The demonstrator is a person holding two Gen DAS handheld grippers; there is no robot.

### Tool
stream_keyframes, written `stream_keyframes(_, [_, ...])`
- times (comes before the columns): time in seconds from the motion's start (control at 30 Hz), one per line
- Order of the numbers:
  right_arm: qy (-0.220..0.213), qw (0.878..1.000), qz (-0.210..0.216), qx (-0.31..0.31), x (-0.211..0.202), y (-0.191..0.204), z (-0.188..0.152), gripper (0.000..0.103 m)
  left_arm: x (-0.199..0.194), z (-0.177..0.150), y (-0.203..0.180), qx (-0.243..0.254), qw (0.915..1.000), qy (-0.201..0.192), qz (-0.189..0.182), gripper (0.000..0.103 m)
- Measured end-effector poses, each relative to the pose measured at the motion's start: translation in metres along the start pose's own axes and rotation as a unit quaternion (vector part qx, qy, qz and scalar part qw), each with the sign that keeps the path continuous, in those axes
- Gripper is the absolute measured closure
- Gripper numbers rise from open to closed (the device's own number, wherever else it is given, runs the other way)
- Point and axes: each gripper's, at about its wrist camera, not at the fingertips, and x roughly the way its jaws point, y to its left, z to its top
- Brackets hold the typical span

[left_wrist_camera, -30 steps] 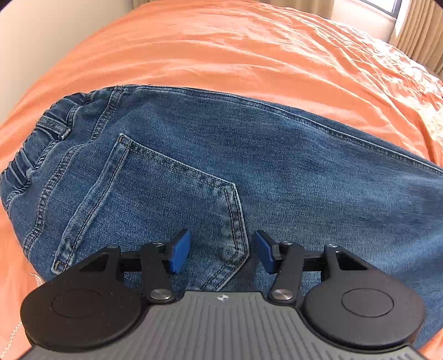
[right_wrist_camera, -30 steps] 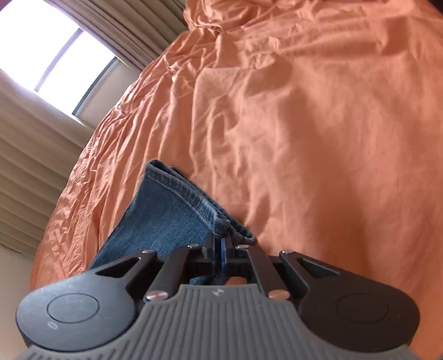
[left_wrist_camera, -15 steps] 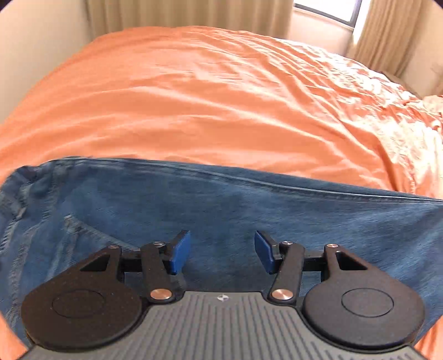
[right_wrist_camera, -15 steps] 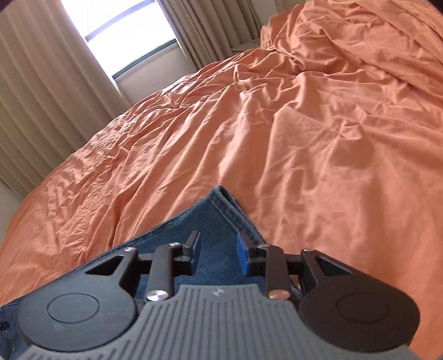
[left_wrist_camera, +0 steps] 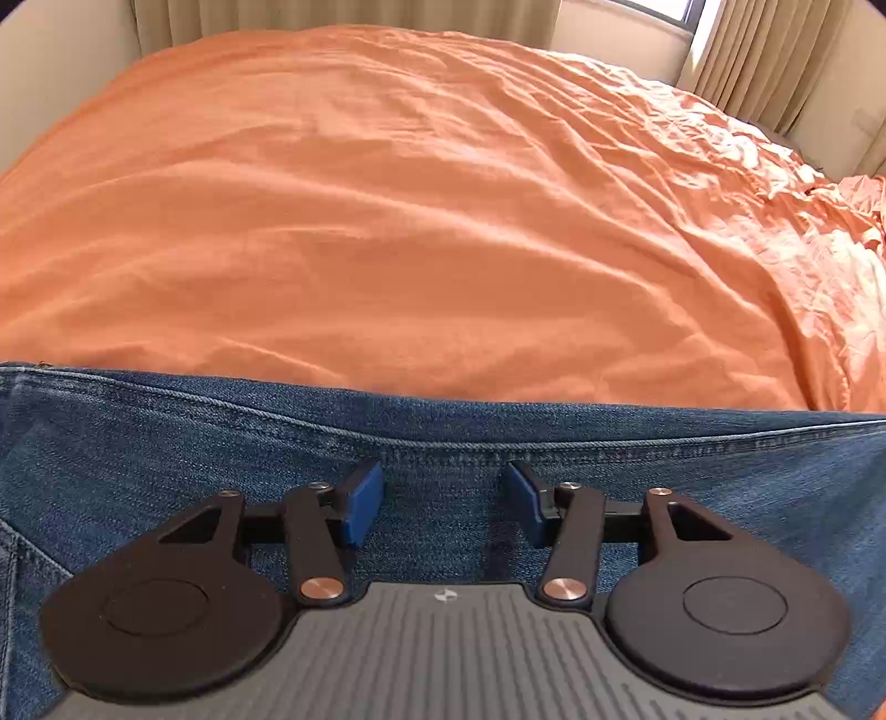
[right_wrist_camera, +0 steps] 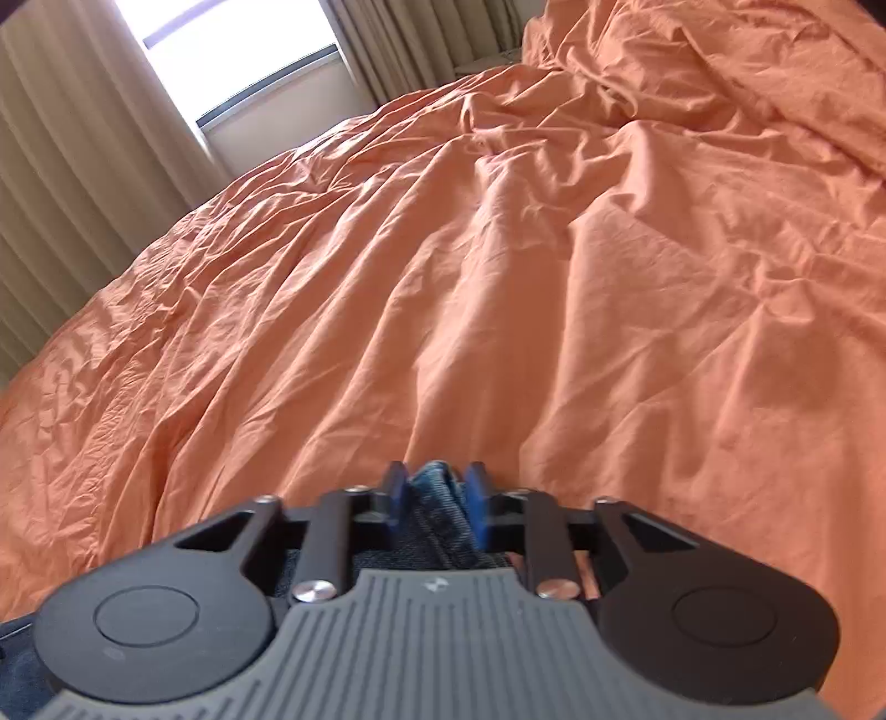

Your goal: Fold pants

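Blue denim pants [left_wrist_camera: 166, 443] lie flat across the orange bedspread, filling the lower part of the left wrist view, their long seam edge running left to right. My left gripper [left_wrist_camera: 443, 507] is open and empty, its blue pads [left_wrist_camera: 362, 501] apart just over the denim near that edge. In the right wrist view my right gripper [right_wrist_camera: 434, 498] is closed on a bunched end of the pants [right_wrist_camera: 443, 520], the denim pinched between the blue pads [right_wrist_camera: 394, 493]. The rest of the pants is hidden under the gripper body.
The wrinkled orange bedspread [left_wrist_camera: 443, 221] stretches far ahead in both views [right_wrist_camera: 554, 304]. Beige curtains [right_wrist_camera: 83, 166] and a bright window [right_wrist_camera: 221, 50] stand beyond the bed. A wall [left_wrist_camera: 55, 83] borders the bed's left side.
My left gripper moved across the pants from the back pocket to the far seam edge, staying open. My right gripper opened half a second ago and has now shut on the pant end.
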Motion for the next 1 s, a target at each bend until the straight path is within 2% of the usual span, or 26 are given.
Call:
stream_keyframes(0.03, [0.003,1.0,-0.014,-0.007,0.004,0.001,0.0,0.103,0.005,0.001,0.0,0.003,1.0,0.005,0.001,0.048])
stream_keyframes(0.13, [0.016,0.998,-0.058,-0.006,0.017,-0.003,-0.001,0.103,0.012,0.003,0.001,-0.005,0.9999,0.01,0.004,0.048])
stream_keyframes(0.2, [0.02,0.997,-0.071,-0.009,0.021,-0.008,-0.006,0.103,0.013,0.003,0.001,-0.012,0.9999,0.01,0.006,0.048])
stream_keyframes(0.3, [-0.001,0.998,-0.062,0.026,0.002,-0.019,-0.009,0.103,0.006,0.002,0.0,-0.021,0.9997,0.0,0.015,0.046])
stream_keyframes(0.37, [-0.014,0.998,-0.058,0.027,-0.018,-0.022,-0.011,0.102,-0.006,0.001,-0.001,-0.026,0.9993,-0.016,0.019,0.046])
stream_keyframes(0.4, [-0.017,0.998,-0.052,0.025,-0.029,-0.022,-0.012,0.102,-0.013,0.0,-0.001,-0.032,0.999,-0.026,0.019,0.045])
stream_keyframes(0.5, [-0.027,0.999,-0.028,0.033,-0.067,-0.027,-0.018,0.09,-0.034,-0.001,-0.009,-0.033,0.9984,-0.043,0.014,0.045])
stream_keyframes(0.53, [-0.031,0.999,-0.014,0.041,-0.081,-0.03,-0.022,0.084,-0.04,-0.002,-0.013,-0.029,0.9985,-0.046,0.01,0.045])
stream_keyframes(0.7, [-0.032,0.992,0.05,0.113,-0.136,-0.054,-0.056,0.07,-0.072,-0.013,-0.051,0.003,0.998,-0.054,-0.033,0.045])
stream_keyframes(0.77, [-0.028,0.985,0.078,0.153,-0.148,-0.066,-0.075,0.065,-0.08,-0.02,-0.07,0.018,0.9973,-0.054,-0.047,0.045])
stream_keyframes(0.83, [-0.021,0.975,0.102,0.197,-0.155,-0.079,-0.097,0.054,-0.086,-0.028,-0.091,0.036,0.9962,-0.053,-0.059,0.045])
stream_keyframes(1.0, [-0.002,0.951,0.15,0.27,-0.138,-0.101,-0.136,0.05,-0.089,-0.043,-0.134,0.068,0.9931,-0.041,-0.086,0.045])
